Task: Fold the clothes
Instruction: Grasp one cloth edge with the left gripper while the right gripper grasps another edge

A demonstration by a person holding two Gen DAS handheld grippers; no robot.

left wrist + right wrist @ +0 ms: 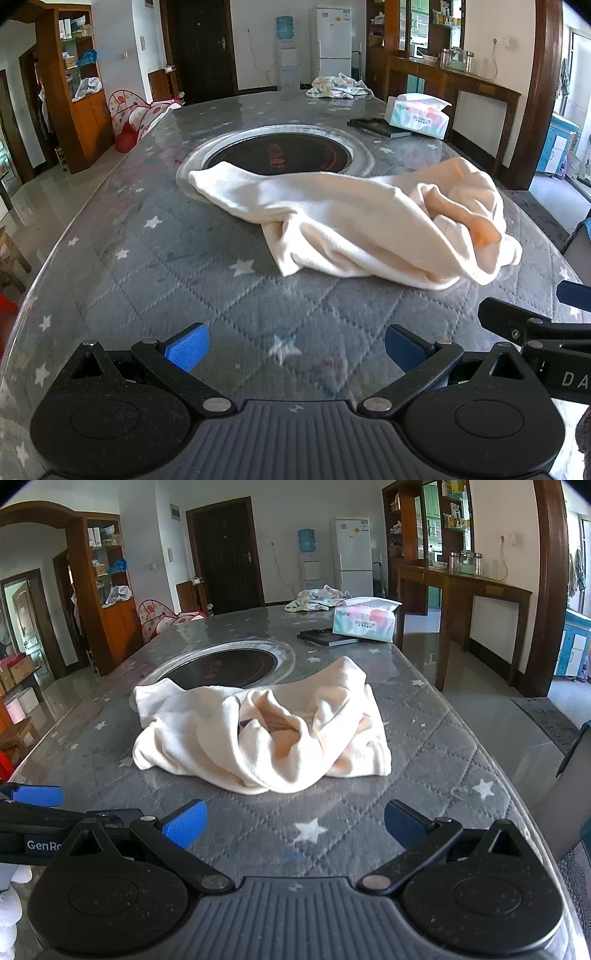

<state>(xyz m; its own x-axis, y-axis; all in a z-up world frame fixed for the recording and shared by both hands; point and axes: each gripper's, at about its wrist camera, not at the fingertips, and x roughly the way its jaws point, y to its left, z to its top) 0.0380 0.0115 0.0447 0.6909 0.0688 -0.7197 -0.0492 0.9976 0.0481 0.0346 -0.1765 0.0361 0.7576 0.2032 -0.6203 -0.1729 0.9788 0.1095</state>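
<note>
Garment: we see a cream garment (354, 218) lying crumpled in a loose heap on the grey star-quilted table cover (184, 280), one flat end reaching over the rim of the round cooktop (277, 155) set into the table.
Left gripper: our left gripper (295, 349) hangs low over the near table edge with its blue-padded fingers spread wide and nothing between them; the garment lies ahead of it and off to the right, apart from the pads.
Right gripper: our right gripper (295, 825) is likewise spread wide and empty; the garment (258, 731) sits straight ahead, near but not touching.
Neighbours: we see each gripper at the edge of the other's view, side by side.
Far end: a tissue box (364, 622), a dark flat object (327, 637) and a patterned cloth (317, 598) lie well beyond the garment.
</note>
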